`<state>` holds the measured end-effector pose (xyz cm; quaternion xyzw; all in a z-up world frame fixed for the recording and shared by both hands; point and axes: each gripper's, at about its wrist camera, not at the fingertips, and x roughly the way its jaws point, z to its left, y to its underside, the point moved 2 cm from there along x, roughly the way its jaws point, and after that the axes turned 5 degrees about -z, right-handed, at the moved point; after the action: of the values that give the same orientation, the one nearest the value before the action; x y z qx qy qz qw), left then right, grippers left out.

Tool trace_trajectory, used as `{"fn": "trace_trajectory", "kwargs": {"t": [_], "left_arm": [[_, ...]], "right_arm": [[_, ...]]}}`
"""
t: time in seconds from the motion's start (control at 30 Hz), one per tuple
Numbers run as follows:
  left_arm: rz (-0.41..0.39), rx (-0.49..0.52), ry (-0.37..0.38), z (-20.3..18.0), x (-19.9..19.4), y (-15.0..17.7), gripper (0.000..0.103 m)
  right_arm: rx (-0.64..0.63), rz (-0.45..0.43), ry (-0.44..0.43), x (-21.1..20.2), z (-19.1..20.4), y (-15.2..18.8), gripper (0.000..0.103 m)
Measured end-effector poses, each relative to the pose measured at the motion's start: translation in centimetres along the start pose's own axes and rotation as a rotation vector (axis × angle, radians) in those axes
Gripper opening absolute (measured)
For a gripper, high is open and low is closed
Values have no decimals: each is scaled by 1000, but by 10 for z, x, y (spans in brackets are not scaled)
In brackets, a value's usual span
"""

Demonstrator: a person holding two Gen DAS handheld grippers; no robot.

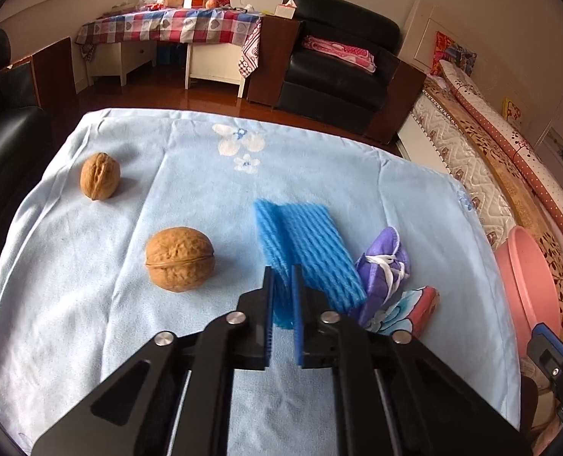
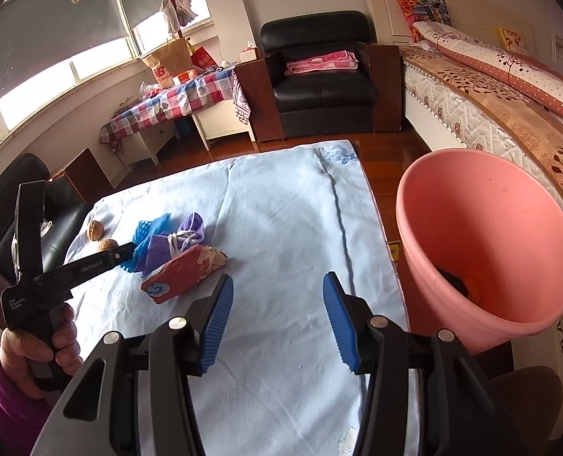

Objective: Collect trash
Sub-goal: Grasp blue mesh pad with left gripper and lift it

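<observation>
- left gripper (image 1: pixel 282 277) is closed on the near edge of the blue ribbed foam fruit net (image 1: pixel 304 250); the foam is pinched between its two pads.
- the net's long axis runs away from this gripper toward the far side of the table, so most of it lies beyond the fingertips on the light blue cloth (image 1: pixel 129 342).
- just right of the net lie a purple face mask with white loops (image 1: pixel 384 262) and a red and blue printed wrapper (image 1: pixel 414 304); two brown walnuts (image 1: pixel 180 258) sit to the left, apart from it.
- right gripper (image 2: pixel 277 315) is half open and holds nothing, above bare cloth.
- the pink plastic bin (image 2: pixel 486 250) stands to the right off the table edge, nearer to the right hand, so the net must probably cross over the mask and wrapper.
- only the right wrist view shows the bin's inside, with something dark at the bottom, and the hand (image 2: pixel 49 342) that holds the left tool.
</observation>
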<state>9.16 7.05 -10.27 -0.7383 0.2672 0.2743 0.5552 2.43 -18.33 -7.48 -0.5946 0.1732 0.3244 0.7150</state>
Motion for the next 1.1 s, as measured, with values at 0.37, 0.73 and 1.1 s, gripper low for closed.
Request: {"fn": "trace_trajectory", "kwargs": {"t": [0.37,0.73,1.1], "left_arm": [[-92,-26,54,9,-45,0,6],[-131,-12,93,15,-68,5,6],[-153,22,108,8,-77,11,6]], "right_arm": [[-39,54,-95,17,34,-1,49],[36,175,-201,63,70,-4,49],[154,252,-113,103,71,-11,49]]}}
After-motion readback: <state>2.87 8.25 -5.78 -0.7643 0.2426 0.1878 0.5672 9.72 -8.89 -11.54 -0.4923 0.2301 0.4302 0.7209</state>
